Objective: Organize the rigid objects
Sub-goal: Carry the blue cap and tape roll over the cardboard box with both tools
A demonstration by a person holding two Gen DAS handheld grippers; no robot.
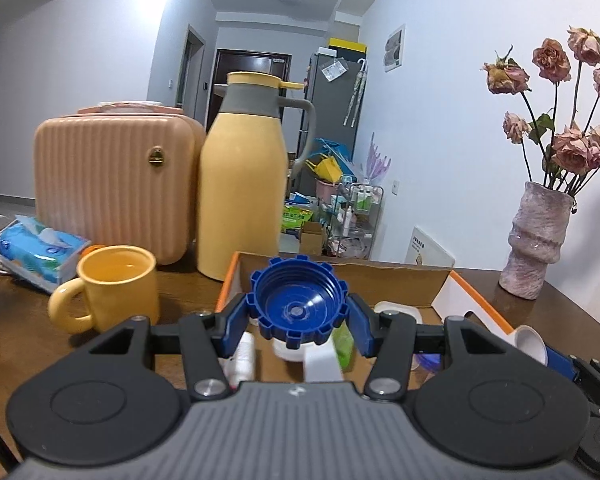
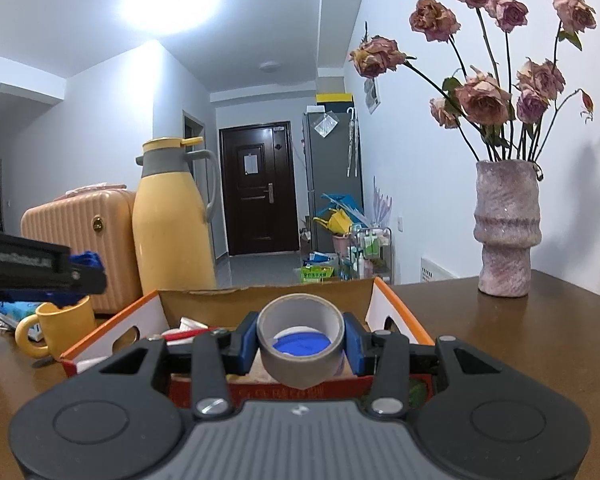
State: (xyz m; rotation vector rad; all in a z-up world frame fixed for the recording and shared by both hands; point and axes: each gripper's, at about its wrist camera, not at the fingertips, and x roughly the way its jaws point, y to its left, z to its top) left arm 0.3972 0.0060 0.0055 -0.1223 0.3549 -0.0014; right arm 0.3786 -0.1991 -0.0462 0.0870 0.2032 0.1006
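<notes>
My left gripper (image 1: 298, 314) is shut on a blue ridged bottle cap (image 1: 299, 300), hollow side facing the camera, held above the near end of an orange-edged cardboard box (image 1: 440, 276). Small bottles and white items lie in the box below it. My right gripper (image 2: 302, 344) is shut on a grey roll of tape (image 2: 302, 344), its hole facing the camera, over the same box (image 2: 392, 304). Through the roll a blue round lid (image 2: 300, 346) shows inside the box. The left gripper (image 2: 80, 270) with its blue cap enters the right wrist view at the left edge.
On the brown table stand a yellow mug (image 1: 114, 288), a yellow thermos jug (image 1: 242, 176), a peach ribbed case (image 1: 112, 184) and a blue tissue pack (image 1: 40, 252) at the left. A pink vase with dried roses (image 2: 506, 232) stands at the right.
</notes>
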